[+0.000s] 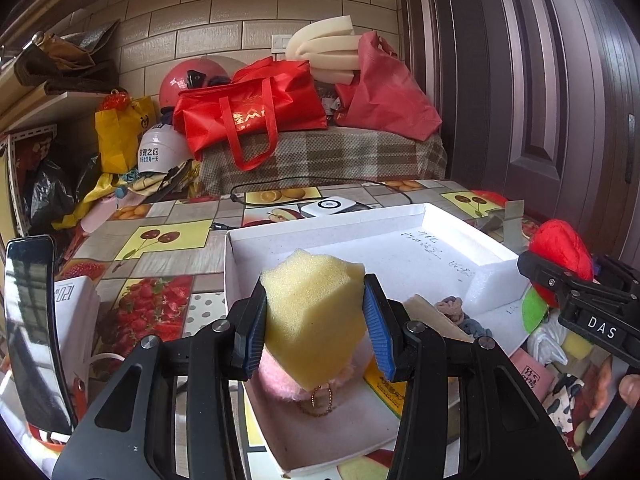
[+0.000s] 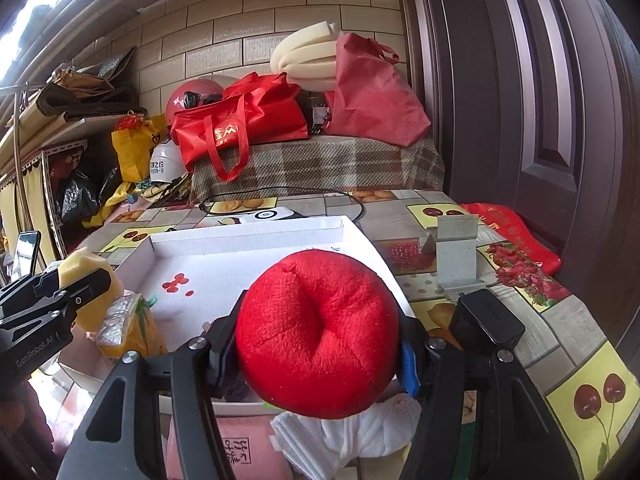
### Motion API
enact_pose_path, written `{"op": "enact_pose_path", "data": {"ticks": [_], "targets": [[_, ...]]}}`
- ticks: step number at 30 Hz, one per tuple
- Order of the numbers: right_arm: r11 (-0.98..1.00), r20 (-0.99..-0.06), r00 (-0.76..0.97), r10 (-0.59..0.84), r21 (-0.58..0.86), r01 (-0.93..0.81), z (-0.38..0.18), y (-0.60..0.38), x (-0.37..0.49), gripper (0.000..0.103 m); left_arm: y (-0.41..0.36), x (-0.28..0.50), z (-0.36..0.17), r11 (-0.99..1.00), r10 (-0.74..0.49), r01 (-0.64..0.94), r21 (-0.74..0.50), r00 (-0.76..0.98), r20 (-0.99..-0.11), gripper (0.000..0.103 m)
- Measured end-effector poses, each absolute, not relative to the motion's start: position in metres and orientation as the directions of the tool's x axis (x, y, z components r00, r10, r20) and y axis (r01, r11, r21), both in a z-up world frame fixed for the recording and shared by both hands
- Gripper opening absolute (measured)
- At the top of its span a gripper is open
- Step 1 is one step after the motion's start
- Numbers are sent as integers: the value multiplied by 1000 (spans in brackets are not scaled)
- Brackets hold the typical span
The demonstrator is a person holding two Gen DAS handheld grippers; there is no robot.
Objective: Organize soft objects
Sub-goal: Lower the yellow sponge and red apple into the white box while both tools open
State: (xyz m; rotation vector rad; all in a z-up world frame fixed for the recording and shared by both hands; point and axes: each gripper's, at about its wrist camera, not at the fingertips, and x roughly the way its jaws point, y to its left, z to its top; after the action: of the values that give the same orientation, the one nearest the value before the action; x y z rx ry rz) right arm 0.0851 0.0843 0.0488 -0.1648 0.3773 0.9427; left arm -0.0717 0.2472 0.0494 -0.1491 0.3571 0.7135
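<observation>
My left gripper (image 1: 316, 320) is shut on a yellow foam sponge (image 1: 314, 316) and holds it above the near end of a shallow white cardboard box (image 1: 336, 222). A pink fluffy item with a small chain (image 1: 288, 390), hair ties (image 1: 460, 314) and a white foam block (image 1: 494, 282) lie in the box. My right gripper (image 2: 316, 344) is shut on a red plush apple (image 2: 316, 332) at the box's right side (image 2: 248, 236). The left gripper with the sponge (image 2: 86, 276) shows at the left of the right wrist view; the right gripper with the plush (image 1: 560, 252) shows at the right of the left wrist view.
The fruit-patterned table (image 2: 568, 364) carries a white cloth (image 2: 348, 436), a pink packet (image 2: 224, 448), a wrapped yellow pack (image 2: 128, 328), a metal stand (image 2: 456, 256), a black box (image 2: 486, 324), a phone (image 1: 30, 328) and a white device with cable (image 1: 328, 206). Red bags (image 1: 252, 112) sit behind.
</observation>
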Motion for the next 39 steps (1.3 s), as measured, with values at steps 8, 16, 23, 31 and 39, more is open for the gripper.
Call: {"op": "enact_pose_path", "data": {"ticks": [8, 16, 23, 31, 39], "targets": [[582, -426, 516, 744, 33, -813, 46, 111, 95, 61, 261, -43, 48, 735, 641, -675, 58, 665, -382, 44], [589, -449, 509, 734, 49, -806, 44, 134, 107, 61, 270, -28, 47, 731, 646, -678, 78, 650, -401, 44], [579, -479, 493, 727, 40, -814, 42, 152, 111, 61, 271, -25, 47, 739, 634, -670, 74, 655, -410, 44], [569, -465, 495, 734, 23, -822, 43, 151, 107, 66, 269, -25, 47, 734, 642, -674, 82, 650, -406, 52], [589, -446, 519, 729, 23, -808, 45, 148, 107, 97, 264, -35, 52, 694, 692, -716, 72, 637, -341, 103]]}}
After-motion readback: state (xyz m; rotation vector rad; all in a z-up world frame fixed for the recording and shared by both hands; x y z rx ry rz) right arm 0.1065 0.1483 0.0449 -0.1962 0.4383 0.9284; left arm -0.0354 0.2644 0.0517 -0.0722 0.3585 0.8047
